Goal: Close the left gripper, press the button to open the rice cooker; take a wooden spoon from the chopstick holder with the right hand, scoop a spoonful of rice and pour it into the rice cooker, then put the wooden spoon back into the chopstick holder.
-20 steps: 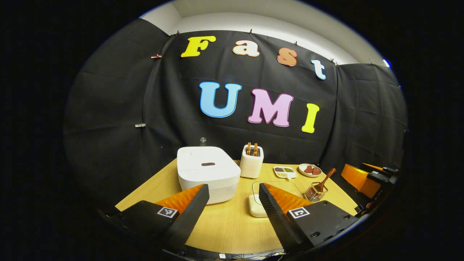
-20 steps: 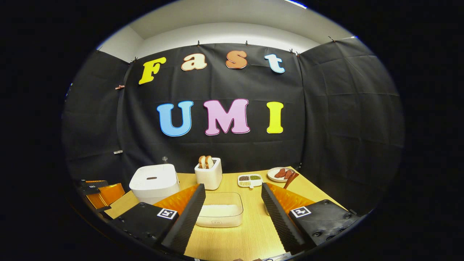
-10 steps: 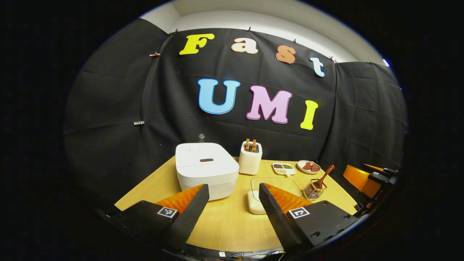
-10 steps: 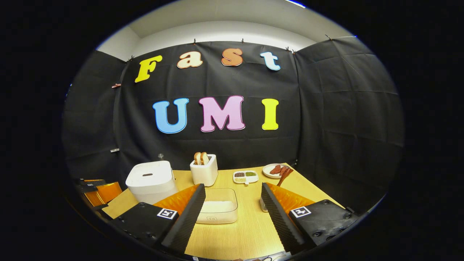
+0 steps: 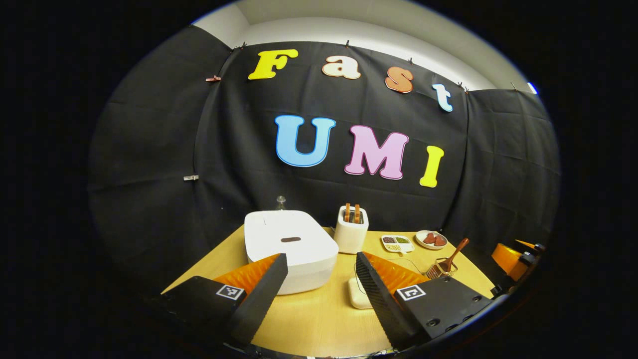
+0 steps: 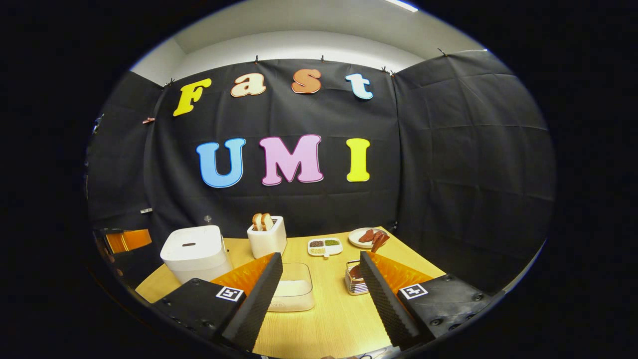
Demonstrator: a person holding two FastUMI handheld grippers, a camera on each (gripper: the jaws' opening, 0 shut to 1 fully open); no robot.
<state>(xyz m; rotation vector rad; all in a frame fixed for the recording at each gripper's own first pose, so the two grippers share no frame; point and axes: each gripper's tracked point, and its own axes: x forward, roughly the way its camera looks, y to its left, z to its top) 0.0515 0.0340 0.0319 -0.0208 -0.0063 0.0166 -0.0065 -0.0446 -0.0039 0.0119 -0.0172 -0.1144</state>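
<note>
Dim booth lit from above; wooden table [image 5: 319, 319] bright; sharp centre, strong fisheye bending toward the edges

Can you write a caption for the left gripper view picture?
Open gripper faces a closed white rice cooker on a wooden table.

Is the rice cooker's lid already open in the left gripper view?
No, the rice cooker has its lid flat and shut, and the left gripper is open.

A: What is showing on the left gripper [image 5: 319, 279]?
B: Ridged finger faces, black blocks each carrying a square coded marker, and round screw heads.

A: And on the right gripper [image 6: 319, 279]?
B: It is showing the same build: toothed inner faces, marker squares, dark screws
</note>
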